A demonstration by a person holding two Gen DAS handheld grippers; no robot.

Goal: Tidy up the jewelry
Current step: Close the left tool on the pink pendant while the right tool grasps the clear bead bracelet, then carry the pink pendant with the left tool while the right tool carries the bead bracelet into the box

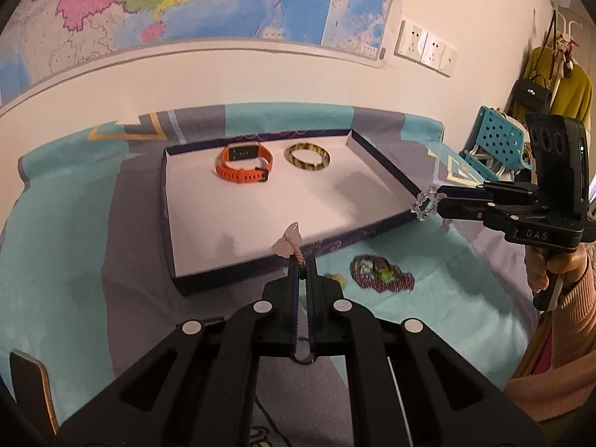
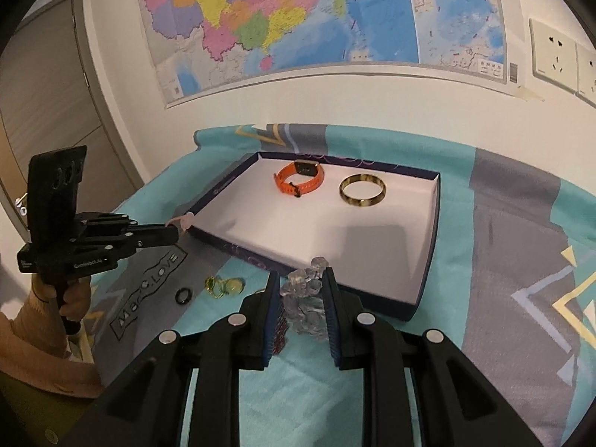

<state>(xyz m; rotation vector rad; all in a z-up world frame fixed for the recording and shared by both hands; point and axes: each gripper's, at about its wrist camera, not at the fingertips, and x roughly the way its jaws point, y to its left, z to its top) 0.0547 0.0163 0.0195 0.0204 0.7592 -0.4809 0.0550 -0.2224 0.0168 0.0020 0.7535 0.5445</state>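
Teal-and-grey cloth (image 1: 74, 260) under a shallow white-lined box (image 2: 424, 260)
Orange watch (image 1: 244, 165) and amber bangle (image 1: 308, 155) lie inside; left gripper (image 1: 302, 264) jaws pinch a pink pendant cord (image 1: 292, 240), right gripper (image 2: 301, 290) jaws clamp a clear bead bracelet (image 2: 305, 298).

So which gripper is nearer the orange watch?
Left, narrowly. The left gripper sits over the tray's near edge facing the watch; the right gripper is beyond the tray's right corner.

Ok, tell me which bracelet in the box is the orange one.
The orange watch band, left of the gold bangle; it carries a dark buckle.
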